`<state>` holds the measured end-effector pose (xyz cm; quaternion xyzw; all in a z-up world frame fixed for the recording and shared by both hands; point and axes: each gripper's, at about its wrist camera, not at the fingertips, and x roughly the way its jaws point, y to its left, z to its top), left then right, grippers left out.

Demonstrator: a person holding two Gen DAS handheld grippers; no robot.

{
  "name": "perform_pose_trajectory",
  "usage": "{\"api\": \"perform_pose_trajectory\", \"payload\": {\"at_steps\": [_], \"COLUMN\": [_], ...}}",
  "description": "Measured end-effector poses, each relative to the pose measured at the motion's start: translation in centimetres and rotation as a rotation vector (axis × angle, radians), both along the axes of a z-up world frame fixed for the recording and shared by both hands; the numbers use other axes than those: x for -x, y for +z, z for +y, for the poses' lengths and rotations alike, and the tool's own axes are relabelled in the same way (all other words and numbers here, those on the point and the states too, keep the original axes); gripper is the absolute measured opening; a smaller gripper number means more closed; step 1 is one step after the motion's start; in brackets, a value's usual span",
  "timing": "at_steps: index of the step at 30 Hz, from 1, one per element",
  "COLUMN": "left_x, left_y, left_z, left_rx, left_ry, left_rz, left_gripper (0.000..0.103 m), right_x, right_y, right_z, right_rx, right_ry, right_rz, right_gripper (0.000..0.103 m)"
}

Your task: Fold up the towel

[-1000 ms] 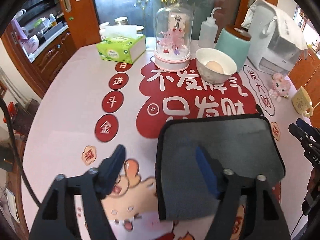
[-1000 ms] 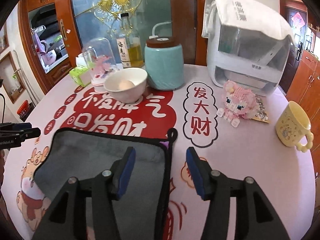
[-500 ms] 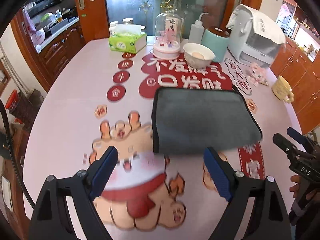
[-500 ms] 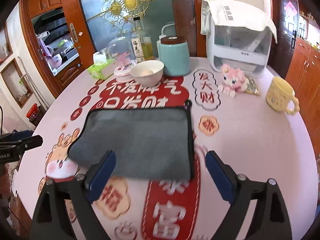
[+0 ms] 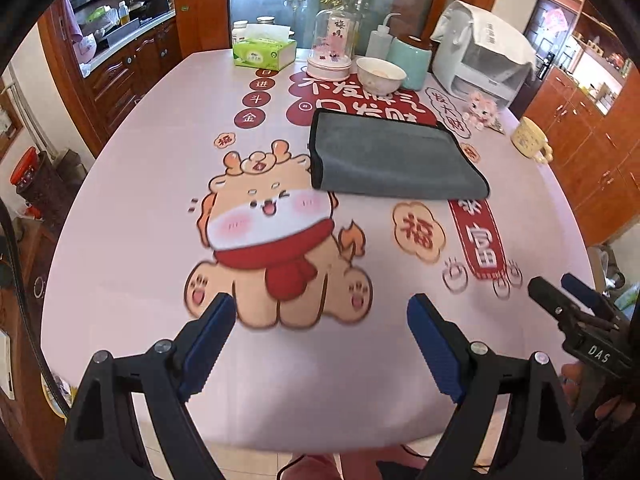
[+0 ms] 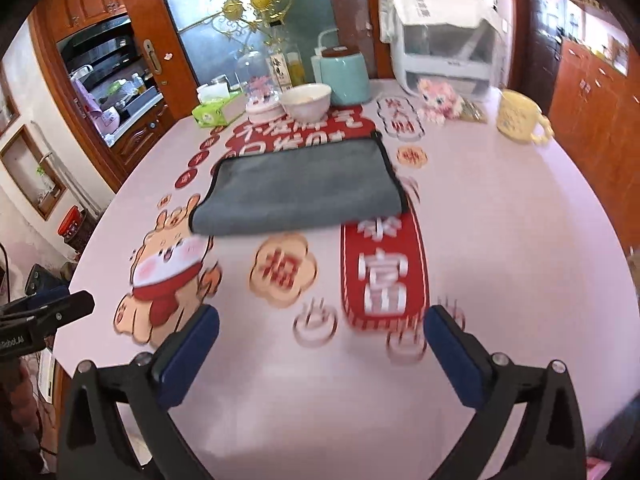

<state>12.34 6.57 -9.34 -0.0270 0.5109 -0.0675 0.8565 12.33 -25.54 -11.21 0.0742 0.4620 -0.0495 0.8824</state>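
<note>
A grey towel with black trim lies folded flat in a rectangle on the pink printed table; it also shows in the right wrist view. My left gripper is open and empty, held above the table's near edge, well back from the towel. My right gripper is open and empty too, also near the front edge and apart from the towel. The right gripper shows at the right of the left wrist view.
Behind the towel stand a white bowl, a teal canister, a glass dome, a green tissue box and a white appliance. A pink toy and a yellow mug sit at right.
Both grippers have let go of the towel, opened wide and pulled back toward the table's near edge. The towel stays folded on the table.
</note>
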Motion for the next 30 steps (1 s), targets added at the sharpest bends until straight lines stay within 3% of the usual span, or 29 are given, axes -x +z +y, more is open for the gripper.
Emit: {"api": "perform_pose_trajectory", "payload": {"at_steps": [7, 14, 26, 30], "left_x": [4.4, 6.5, 7.9, 8.7], "left_y": [1.9, 4.8, 8.8, 9.5], "left_z": [0.0, -0.9, -3.9, -4.7], "left_rx": [0.001, 0.005, -0.012, -0.015], "left_ry": [-0.052, -0.072, 0.005, 0.021], "left_rz": [-0.029, -0.082, -0.155, -0.184], "left_gripper": [0.087, 0.087, 0.088, 0.096], "right_x": [5.5, 8.9, 9.8, 10.0], "right_y": [0.8, 3.8, 9.7, 10.7], "right_z": [2.8, 5.0, 4.5, 4.0], "right_rx": [-0.003, 0.042, 0.026, 0.019], "right_ry": [-0.071, -0.016, 0.077, 0.085], "right_rz": [0.054, 0.058, 0.025, 0.008], "right_gripper": [0.102, 0.102, 0.102, 0.102]}}
